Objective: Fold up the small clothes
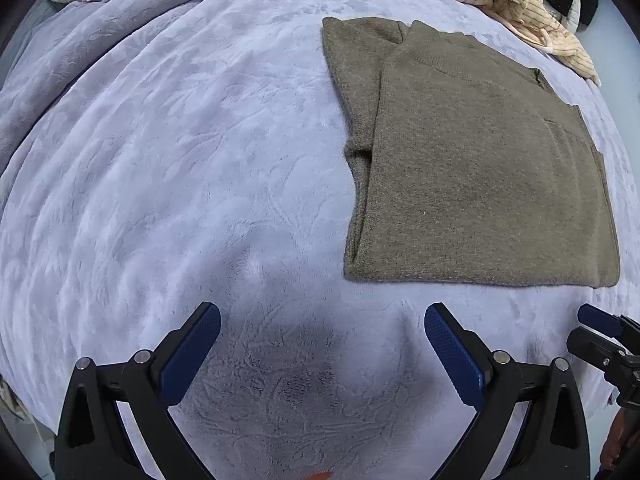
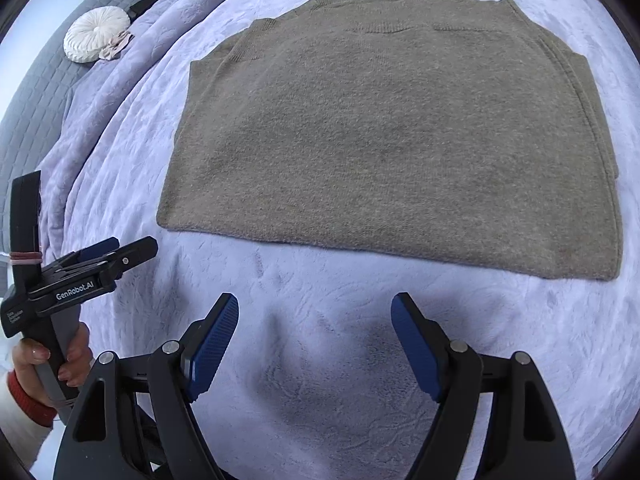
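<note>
An olive-brown knit sweater (image 1: 472, 160) lies flat on a lavender plush blanket (image 1: 180, 140), its sides folded in so it forms a rough rectangle. In the right wrist view the sweater (image 2: 392, 128) fills the middle, with its hem nearest me. My left gripper (image 1: 322, 328) is open and empty, hovering over bare blanket just left of and below the sweater's near hem. My right gripper (image 2: 314, 320) is open and empty, just short of the hem. The left gripper (image 2: 104, 252) also shows at the left of the right wrist view, held by a hand.
A cream striped garment (image 1: 520, 12) and other clothes are heaped at the far right of the bed. A round white cushion (image 2: 96, 34) lies on a grey quilted cover (image 2: 36, 92) at the far left. The blanket (image 2: 320, 360) spreads around the sweater.
</note>
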